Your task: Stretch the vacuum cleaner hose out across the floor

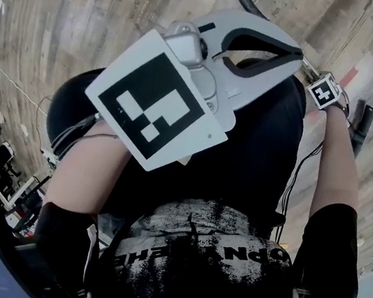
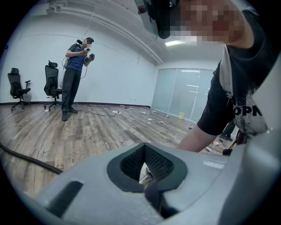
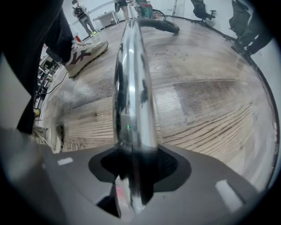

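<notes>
Grey with black pads, the left gripper [image 1: 299, 57] is held up close under the head camera, tilted slightly downward. Its jaws are fully together with nothing between them. The right gripper [image 3: 134, 154] hangs at the end of a straightened arm [image 1: 336, 167], pointing straight down at the wooden floor [image 3: 210, 101]. Its jaws stand wide apart on either side of a chrome tube [image 3: 131, 88], and the pads look clear of it. A black hose [image 3: 158, 24] curves away at the tube's far end, low over the floor.

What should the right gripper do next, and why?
Probably lift the right gripper clear of the tube: its jaws stand apart around it, not pressing, and the hose beyond lies out on the floor.
</notes>
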Demonstrator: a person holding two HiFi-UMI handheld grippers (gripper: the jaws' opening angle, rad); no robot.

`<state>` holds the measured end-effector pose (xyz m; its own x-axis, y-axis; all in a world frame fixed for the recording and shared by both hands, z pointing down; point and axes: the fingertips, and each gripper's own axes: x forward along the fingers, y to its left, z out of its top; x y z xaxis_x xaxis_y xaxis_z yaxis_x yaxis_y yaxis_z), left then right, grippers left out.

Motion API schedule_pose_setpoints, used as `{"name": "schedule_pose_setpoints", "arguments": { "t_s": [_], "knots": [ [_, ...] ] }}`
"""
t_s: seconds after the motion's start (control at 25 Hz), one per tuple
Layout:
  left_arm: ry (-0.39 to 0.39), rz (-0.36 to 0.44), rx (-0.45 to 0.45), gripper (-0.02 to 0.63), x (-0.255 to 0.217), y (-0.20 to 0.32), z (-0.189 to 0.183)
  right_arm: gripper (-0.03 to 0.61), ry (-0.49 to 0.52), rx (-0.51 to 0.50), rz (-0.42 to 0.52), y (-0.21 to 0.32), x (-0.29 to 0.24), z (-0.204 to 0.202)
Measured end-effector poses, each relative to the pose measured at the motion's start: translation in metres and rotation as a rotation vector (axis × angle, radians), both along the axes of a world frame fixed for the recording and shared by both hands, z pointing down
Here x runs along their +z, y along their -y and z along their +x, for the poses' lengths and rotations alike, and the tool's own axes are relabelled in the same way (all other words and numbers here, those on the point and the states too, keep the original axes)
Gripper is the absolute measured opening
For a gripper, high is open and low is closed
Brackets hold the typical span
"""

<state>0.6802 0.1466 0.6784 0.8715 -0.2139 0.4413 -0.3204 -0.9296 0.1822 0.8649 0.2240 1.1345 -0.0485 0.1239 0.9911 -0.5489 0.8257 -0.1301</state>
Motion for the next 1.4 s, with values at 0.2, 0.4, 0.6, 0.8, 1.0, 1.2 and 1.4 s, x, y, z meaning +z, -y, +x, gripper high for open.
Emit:
{"name": "schedule_pose_setpoints", "arguments": {
  "t_s": [0.2,0.4,0.6,0.8,1.0,1.2,1.4],
  "knots": [
    [-0.010,0.009,0.002,0.000,-0.004,0.001,0.000,0.322,-0.021,-0.012,-0.016,-0.005,-0.004,0.000],
    [0.003,0.024,0.017,0.000,-0.001,0.000,-0.001,0.314,-0.012,-0.018,0.032,0.002,-0.010,-0.002],
    [-0.023,0.029,0.028,0.000,-0.011,0.013,-0.006,0.293,0.064,0.057,-0.011,-0.007,-0.026,-0.017],
    [-0.069,0.008,0.048,0.000,-0.022,0.043,-0.014,0.200,0.130,0.207,-0.085,-0.002,-0.041,-0.035],
    [-0.104,0.119,0.131,0.000,-0.031,0.078,-0.025,0.005,0.104,0.306,-0.056,0.016,-0.077,-0.050],
    [-0.120,0.061,0.051,0.000,-0.060,0.117,-0.053,0.003,0.157,0.295,0.101,0.083,-0.186,-0.099],
    [-0.131,0.018,0.071,0.000,-0.150,0.123,-0.070,0.005,0.255,0.308,0.213,0.130,-0.341,-0.131]
  ]
}}
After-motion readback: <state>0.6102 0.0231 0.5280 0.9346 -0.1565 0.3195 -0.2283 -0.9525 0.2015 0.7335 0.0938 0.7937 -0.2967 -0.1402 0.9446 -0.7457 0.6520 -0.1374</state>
